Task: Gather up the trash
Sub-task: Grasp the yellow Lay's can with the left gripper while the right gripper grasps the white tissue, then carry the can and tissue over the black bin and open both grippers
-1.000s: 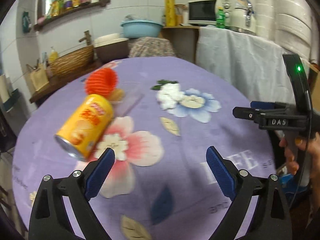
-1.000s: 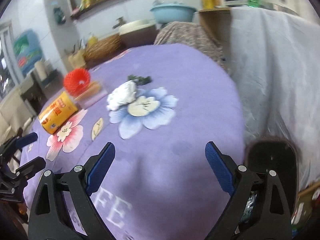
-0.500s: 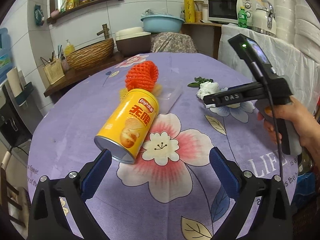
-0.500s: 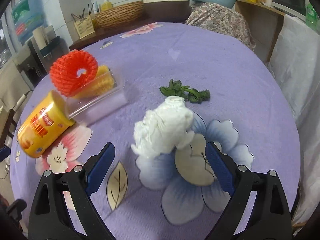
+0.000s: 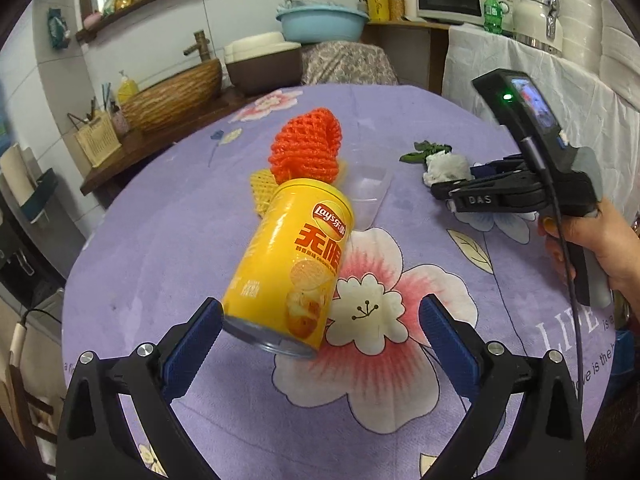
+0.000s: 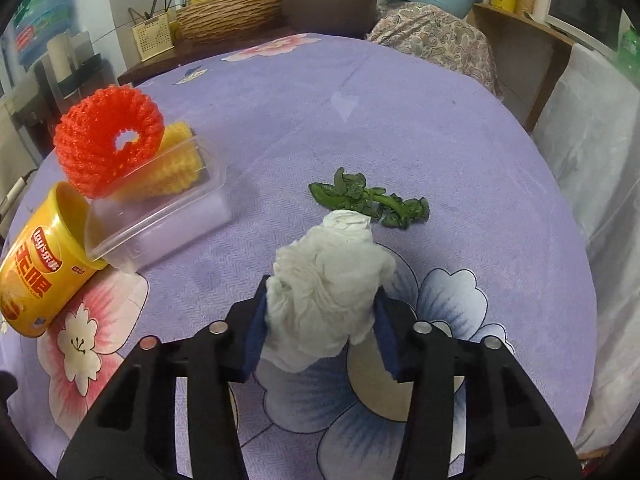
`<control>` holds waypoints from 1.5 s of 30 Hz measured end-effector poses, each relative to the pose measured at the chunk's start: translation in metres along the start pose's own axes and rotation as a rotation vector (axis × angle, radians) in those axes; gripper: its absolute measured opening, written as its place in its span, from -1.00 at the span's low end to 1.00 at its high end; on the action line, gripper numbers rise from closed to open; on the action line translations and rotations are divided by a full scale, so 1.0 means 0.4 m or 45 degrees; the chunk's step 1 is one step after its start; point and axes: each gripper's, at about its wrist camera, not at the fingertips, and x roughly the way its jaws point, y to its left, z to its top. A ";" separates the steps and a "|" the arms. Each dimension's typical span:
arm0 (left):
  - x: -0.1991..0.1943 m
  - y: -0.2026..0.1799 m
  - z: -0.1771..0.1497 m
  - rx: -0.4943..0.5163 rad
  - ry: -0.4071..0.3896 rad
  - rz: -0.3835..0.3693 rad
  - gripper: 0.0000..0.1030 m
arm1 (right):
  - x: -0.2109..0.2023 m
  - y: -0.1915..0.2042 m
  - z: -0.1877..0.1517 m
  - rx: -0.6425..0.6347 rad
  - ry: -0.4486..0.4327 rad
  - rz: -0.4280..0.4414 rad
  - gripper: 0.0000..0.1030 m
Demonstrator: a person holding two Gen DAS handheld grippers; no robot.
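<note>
A yellow Lay's chip can (image 5: 292, 268) lies on its side on the purple flowered tablecloth (image 5: 168, 240). My left gripper (image 5: 320, 344) is open, its fingers either side of the can's near end. My right gripper (image 6: 320, 332) is shut on a crumpled white tissue (image 6: 328, 288), which also shows in the left wrist view (image 5: 444, 166). The can also shows in the right wrist view (image 6: 40, 272). A clear plastic box (image 6: 160, 216) holds red foam netting (image 6: 108, 140) and yellow foam netting (image 6: 176, 164). Green vegetable scraps (image 6: 368, 200) lie just beyond the tissue.
A wicker basket (image 5: 172, 96), a brown pot (image 5: 264, 60) and a blue basin (image 5: 320, 20) stand on the counter behind the table. A white-draped shelf (image 5: 560, 92) with a microwave is at the right. A fabric-covered seat (image 6: 436, 40) is at the table's far edge.
My left gripper has moved forward until its fingers straddle the can's end. My right gripper has advanced onto the tissue and shut on it.
</note>
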 end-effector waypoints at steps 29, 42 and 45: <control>0.191 0.013 0.110 0.311 0.363 0.084 0.29 | -0.008 -0.009 -0.024 -0.017 -0.043 0.000 -0.18; 0.154 -0.016 0.077 0.334 0.284 0.108 0.28 | -0.010 -0.009 -0.031 -0.014 -0.067 0.001 -0.18; 0.129 -0.024 0.071 0.296 0.239 0.068 0.28 | -0.015 -0.011 -0.037 -0.010 -0.082 0.002 -0.19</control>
